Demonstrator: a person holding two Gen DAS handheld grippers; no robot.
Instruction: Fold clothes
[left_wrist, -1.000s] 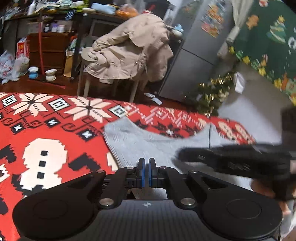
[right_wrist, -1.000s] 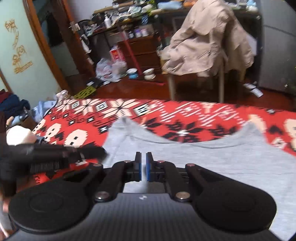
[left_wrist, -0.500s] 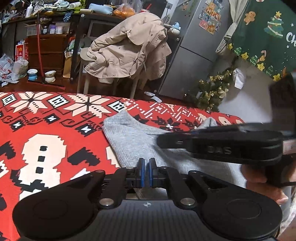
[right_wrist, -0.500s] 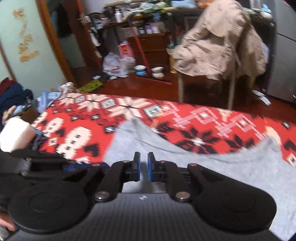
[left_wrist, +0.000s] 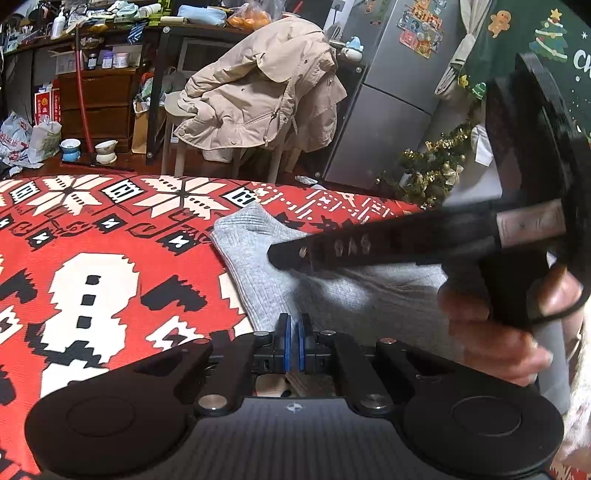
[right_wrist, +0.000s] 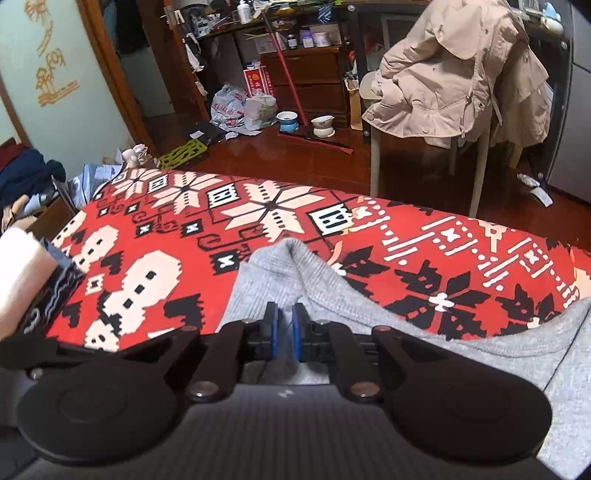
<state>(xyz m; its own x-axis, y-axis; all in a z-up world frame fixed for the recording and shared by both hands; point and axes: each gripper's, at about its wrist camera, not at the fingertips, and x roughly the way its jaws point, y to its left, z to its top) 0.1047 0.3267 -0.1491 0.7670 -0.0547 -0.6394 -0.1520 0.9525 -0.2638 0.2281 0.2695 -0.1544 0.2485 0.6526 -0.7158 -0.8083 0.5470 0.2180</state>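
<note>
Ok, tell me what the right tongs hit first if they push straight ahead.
Most likely the grey garment: the right tongs sit low over it, and its raised fold lies dead ahead. Beyond that is the red blanket. Depth is hard to judge, so they could skim over the fold.

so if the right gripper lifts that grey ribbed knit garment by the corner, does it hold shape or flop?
Likely flops: the grey ribbed knit garment already wrinkles and humps near the right gripper. Probably light for its size, since it lies thin on the red patterned blanket. The ribbed knit looks grippy rather than slippery, though it may stretch when pulled.
</note>
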